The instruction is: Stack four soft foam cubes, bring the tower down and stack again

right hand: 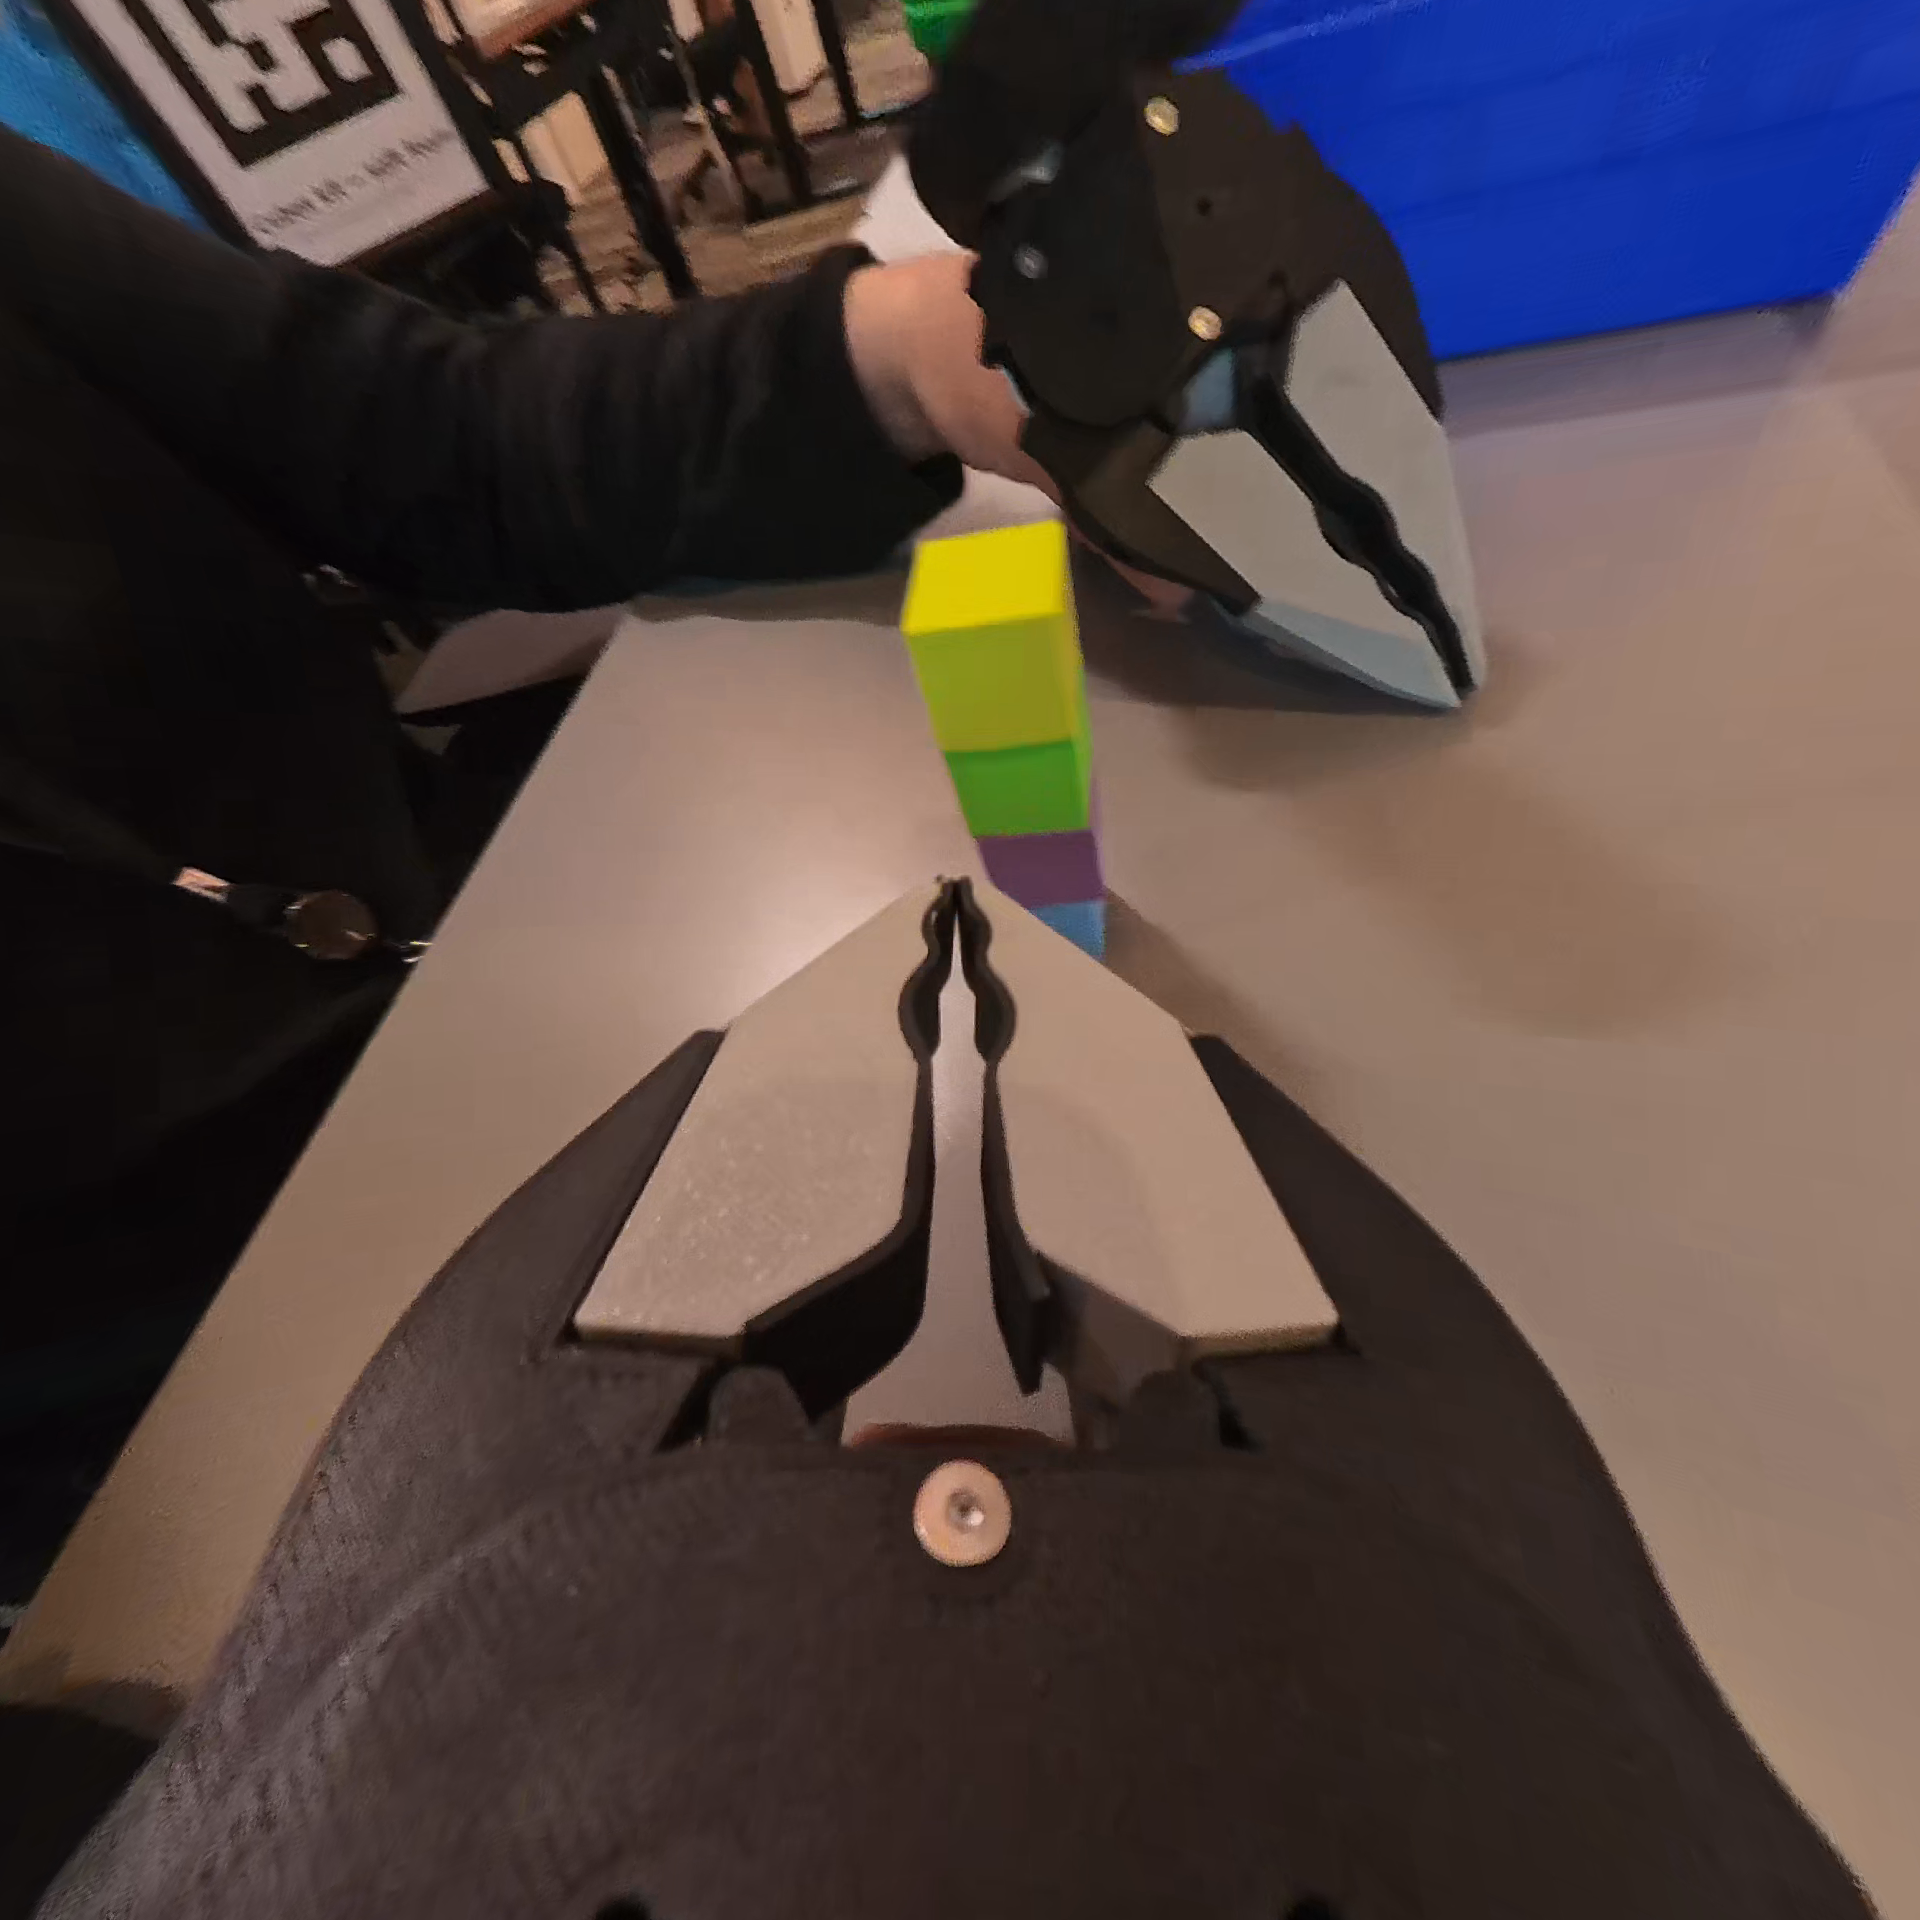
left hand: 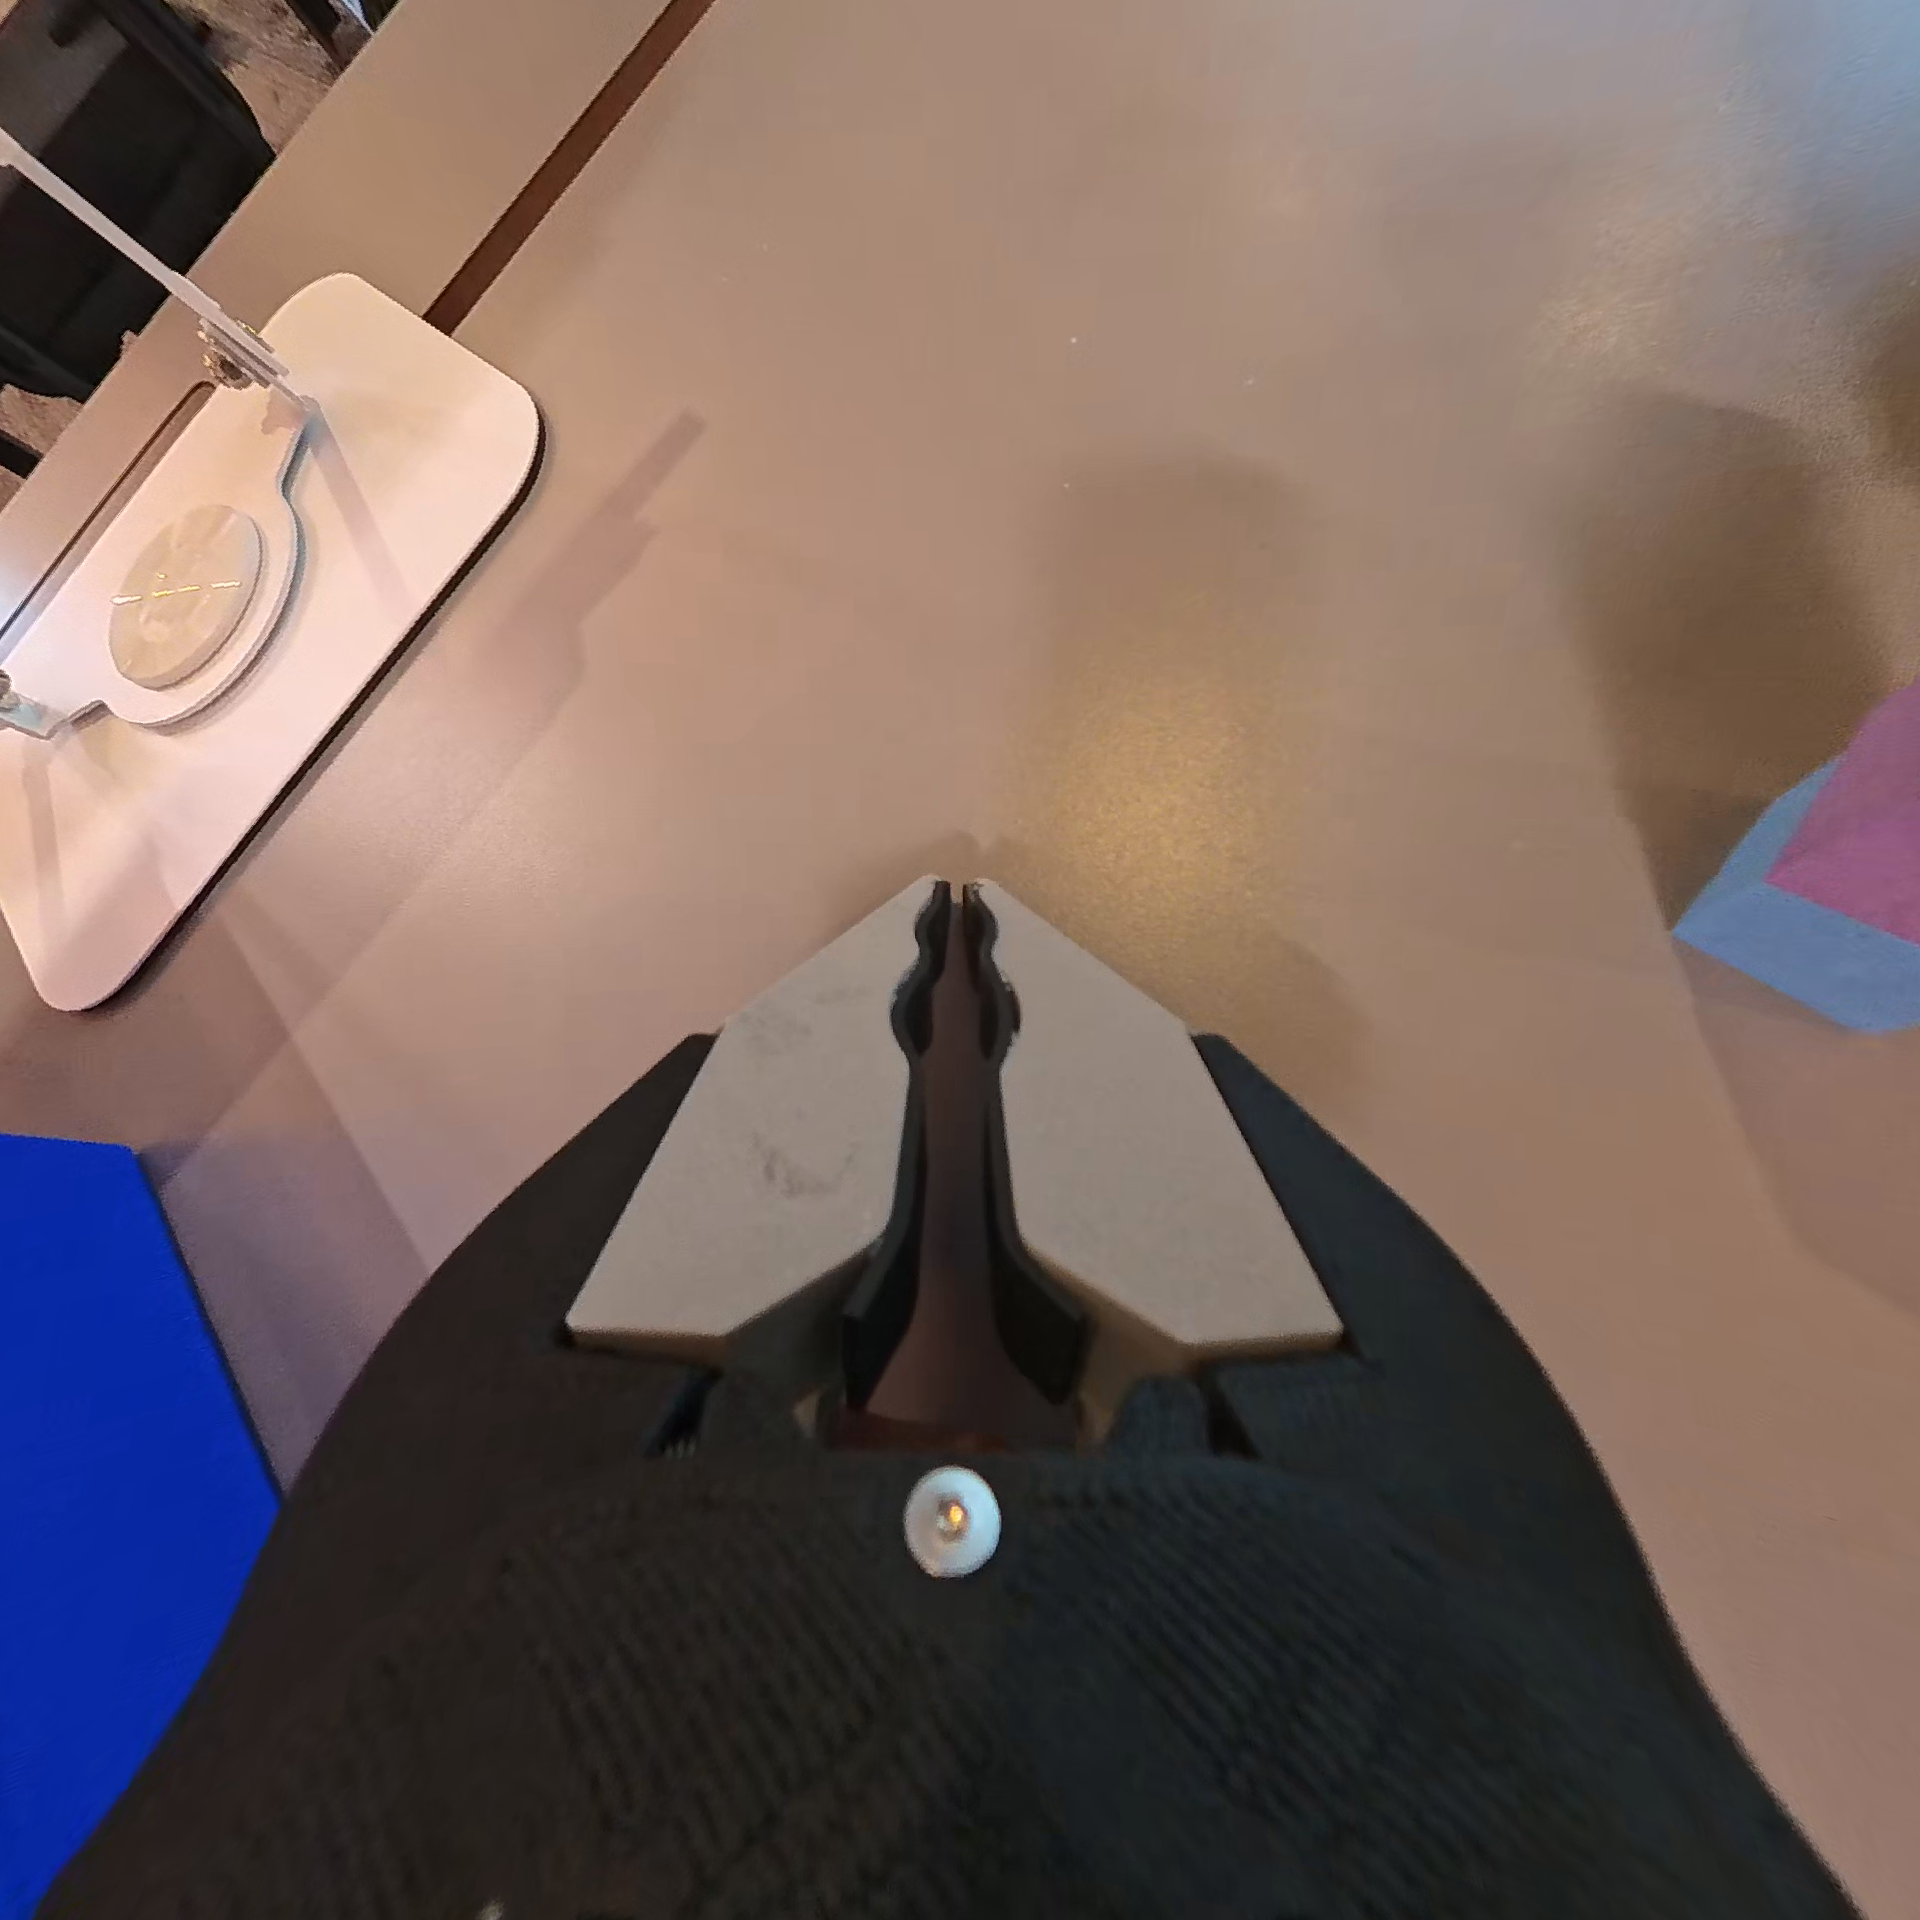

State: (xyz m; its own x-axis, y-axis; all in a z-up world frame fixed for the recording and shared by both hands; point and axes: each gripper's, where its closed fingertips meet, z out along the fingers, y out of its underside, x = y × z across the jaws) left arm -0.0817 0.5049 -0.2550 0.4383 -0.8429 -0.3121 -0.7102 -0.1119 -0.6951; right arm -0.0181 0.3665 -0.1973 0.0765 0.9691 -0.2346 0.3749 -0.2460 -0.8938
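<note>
A tower of four foam cubes stands on the table [right hand: 1455, 1039] in the right wrist view: yellow cube [right hand: 992, 634] on top, then green cube [right hand: 1023, 788], purple cube [right hand: 1044, 868] and blue cube [right hand: 1081, 925] at the bottom. My right gripper [right hand: 954, 885] is shut with nothing in it, its tips just left of the tower's base and in front of it. My left gripper [left hand: 958, 889] is shut with nothing in it over bare table; it also shows in the right wrist view [right hand: 1455, 681], right of the tower and beyond it. The tower's lower part [left hand: 1829, 883] shows at the right edge of the left wrist view.
A white stand base with a round disc [left hand: 260, 623] lies at the left. A blue bin [right hand: 1610, 156] stands behind the left gripper and also shows in the left wrist view [left hand: 83, 1455]. A person's black sleeve [right hand: 416, 416] reaches across the table's left edge. There is about 15 cm between the tips of the two grippers.
</note>
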